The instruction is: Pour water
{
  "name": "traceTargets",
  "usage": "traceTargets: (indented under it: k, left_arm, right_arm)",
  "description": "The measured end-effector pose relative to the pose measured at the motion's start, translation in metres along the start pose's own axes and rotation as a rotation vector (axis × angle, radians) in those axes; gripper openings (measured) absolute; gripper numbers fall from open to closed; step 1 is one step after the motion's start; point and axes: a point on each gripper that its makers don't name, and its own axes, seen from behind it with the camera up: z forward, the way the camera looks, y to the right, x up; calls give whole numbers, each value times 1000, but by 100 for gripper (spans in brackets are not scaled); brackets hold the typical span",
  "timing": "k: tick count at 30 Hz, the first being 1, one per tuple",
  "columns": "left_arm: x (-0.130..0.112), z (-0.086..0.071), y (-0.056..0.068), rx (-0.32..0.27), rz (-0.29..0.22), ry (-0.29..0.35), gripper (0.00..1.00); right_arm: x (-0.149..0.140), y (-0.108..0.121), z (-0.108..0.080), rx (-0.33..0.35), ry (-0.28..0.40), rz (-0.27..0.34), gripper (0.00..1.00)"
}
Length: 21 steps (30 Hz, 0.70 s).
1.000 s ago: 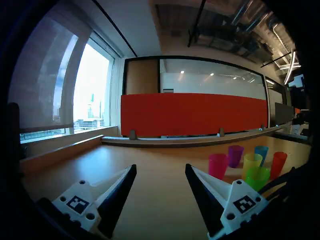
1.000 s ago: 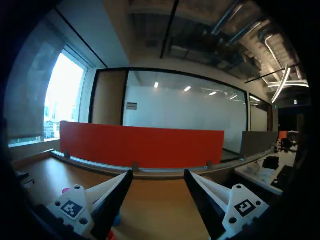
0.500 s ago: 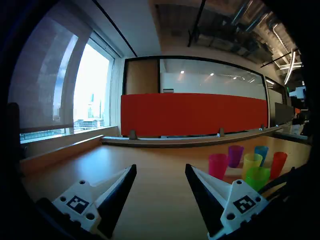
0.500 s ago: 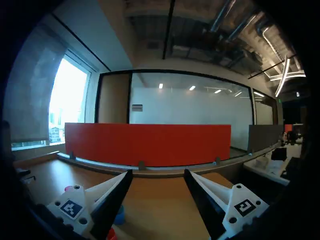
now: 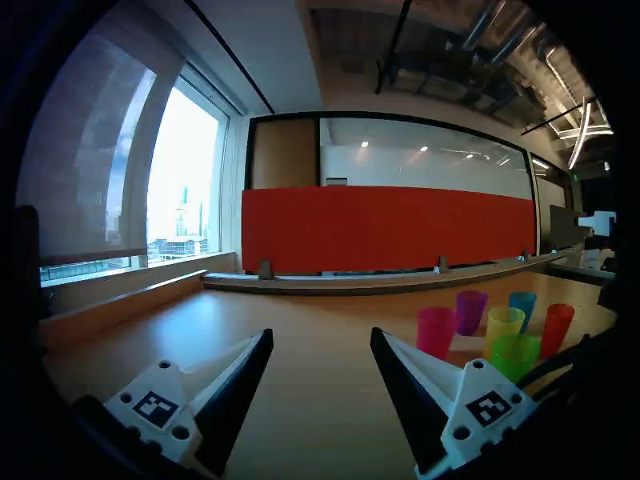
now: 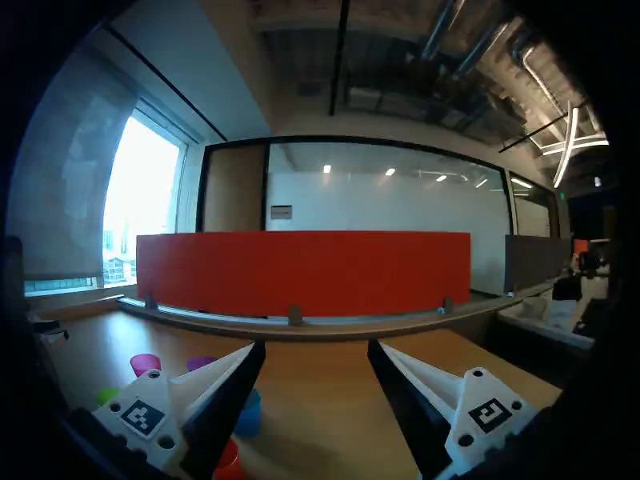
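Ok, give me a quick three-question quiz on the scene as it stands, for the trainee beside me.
1. True or false: the left gripper is shut on a cup.
2. In the left gripper view, where do the cups stand on the table? A. Far to the left. B. To the right, beyond the gripper's right-hand finger. C. Between the two fingers.
3. How many cups do you count in the left gripper view?

Key: 1. False. It is open with nothing between its fingers, and so is the right gripper. 2. B. 3. Six.
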Motion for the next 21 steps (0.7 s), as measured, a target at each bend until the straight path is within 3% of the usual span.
traceTargets:
  k: [8, 21]
  left_arm:
    - [0, 0, 0, 0, 0, 0, 90]
    - [0, 0, -1, 0, 0, 0, 90]
  right_arm:
    - [-32, 3, -3, 5, -26, 27, 99]
    - [-77, 11, -10, 7, -58, 16, 99]
